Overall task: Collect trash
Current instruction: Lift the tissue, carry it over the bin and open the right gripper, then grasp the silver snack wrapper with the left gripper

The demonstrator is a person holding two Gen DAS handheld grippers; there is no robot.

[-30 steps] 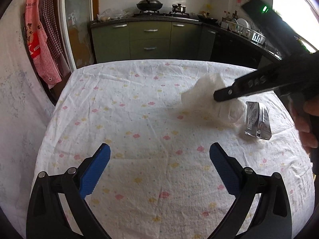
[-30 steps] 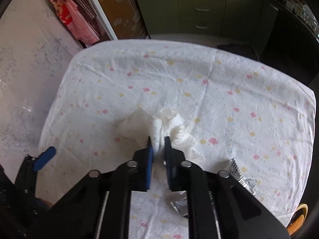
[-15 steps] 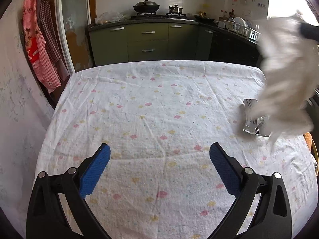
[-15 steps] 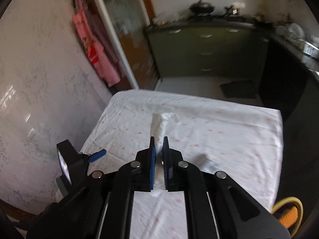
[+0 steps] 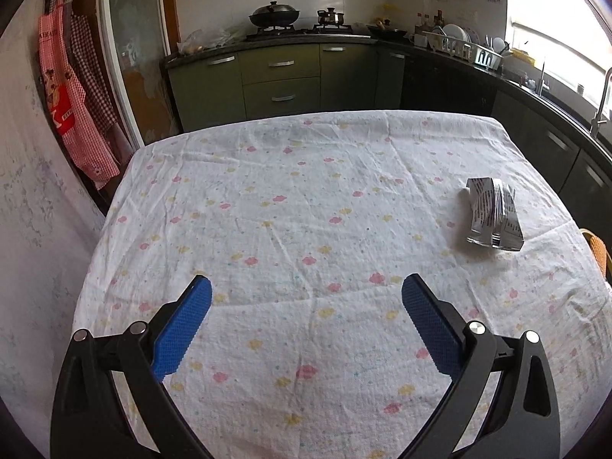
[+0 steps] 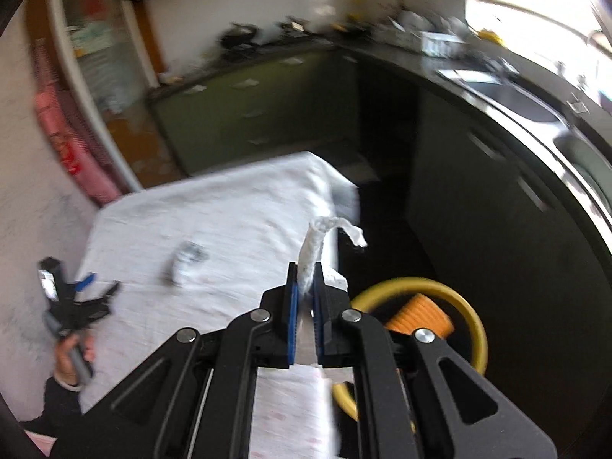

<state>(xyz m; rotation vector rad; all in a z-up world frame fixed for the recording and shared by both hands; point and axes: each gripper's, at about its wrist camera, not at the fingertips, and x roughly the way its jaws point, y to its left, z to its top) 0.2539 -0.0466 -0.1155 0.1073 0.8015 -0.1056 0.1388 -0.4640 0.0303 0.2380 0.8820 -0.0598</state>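
My right gripper [image 6: 305,279] is shut on a crumpled white paper towel [image 6: 317,241], which sticks up out of the blue pads at the table's right edge. Just beyond and below it stands a yellow-rimmed bin [image 6: 451,302] with an orange inside, on the floor beside the table. A silver foil wrapper [image 5: 491,212] lies on the flowered tablecloth [image 5: 290,210] at the right; in the blurred right wrist view the wrapper [image 6: 185,260] shows mid-table. My left gripper [image 5: 306,308] hovers open over the near part of the cloth, with nothing between its fingers. The left gripper [image 6: 82,298] also shows at the left of the right wrist view, held by a hand.
Green kitchen cabinets [image 5: 283,76] and a dark counter [image 5: 535,91] with a dish rack run behind and to the right of the table. Red checked aprons [image 5: 76,91] hang by the door at left. The bin's orange edge [image 5: 598,252] peeks past the table's right side.
The right gripper lifted the paper towel off the cloth and carried it right, out of the left wrist view, to the table's edge above the bin. The left gripper stayed put.
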